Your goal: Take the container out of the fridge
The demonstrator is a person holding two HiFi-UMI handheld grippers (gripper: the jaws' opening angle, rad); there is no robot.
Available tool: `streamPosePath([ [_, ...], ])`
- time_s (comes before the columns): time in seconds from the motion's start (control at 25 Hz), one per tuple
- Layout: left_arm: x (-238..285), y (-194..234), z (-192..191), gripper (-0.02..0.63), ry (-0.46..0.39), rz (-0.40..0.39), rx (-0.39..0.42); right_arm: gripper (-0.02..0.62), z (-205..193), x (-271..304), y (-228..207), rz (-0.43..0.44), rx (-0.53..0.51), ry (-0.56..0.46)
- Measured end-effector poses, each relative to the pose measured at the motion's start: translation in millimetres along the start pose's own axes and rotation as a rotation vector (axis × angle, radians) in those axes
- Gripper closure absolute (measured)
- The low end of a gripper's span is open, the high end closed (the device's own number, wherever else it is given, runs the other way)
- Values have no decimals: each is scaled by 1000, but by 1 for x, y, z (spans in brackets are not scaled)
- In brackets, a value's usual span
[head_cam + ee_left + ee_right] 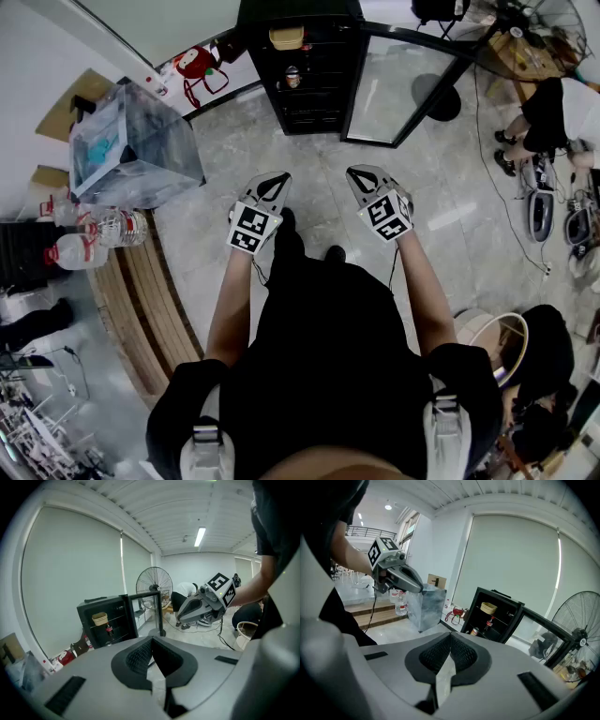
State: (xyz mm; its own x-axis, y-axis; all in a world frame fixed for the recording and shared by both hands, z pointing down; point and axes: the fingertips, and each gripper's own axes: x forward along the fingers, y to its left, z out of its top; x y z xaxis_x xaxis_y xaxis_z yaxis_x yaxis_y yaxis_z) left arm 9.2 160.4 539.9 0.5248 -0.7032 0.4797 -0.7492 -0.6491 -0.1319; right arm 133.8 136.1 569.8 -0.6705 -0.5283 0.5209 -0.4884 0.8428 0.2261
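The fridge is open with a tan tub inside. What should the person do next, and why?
Probably step toward the fridge: its door already stands open and the tan container sits on the top shelf, but the left gripper and right gripper are shut, empty and well short of it.

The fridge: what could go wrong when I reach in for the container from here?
1. The left tongs and right tongs are shut; reaching like this could push the container deeper.
2. A bottle stands just below it; a low reach may knock it over.
3. The open door could catch the right tongs.
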Motion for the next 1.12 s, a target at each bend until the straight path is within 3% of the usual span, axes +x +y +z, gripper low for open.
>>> streamPosePath([
  [0.52, 10, 3, 9, 588, -32, -7, 13, 595, -3, 5, -13, -17, 4, -8],
  [1.12, 6, 61, -11, 588, -32, -23, -15, 595, 11, 48, -16, -76, 46, 17],
])
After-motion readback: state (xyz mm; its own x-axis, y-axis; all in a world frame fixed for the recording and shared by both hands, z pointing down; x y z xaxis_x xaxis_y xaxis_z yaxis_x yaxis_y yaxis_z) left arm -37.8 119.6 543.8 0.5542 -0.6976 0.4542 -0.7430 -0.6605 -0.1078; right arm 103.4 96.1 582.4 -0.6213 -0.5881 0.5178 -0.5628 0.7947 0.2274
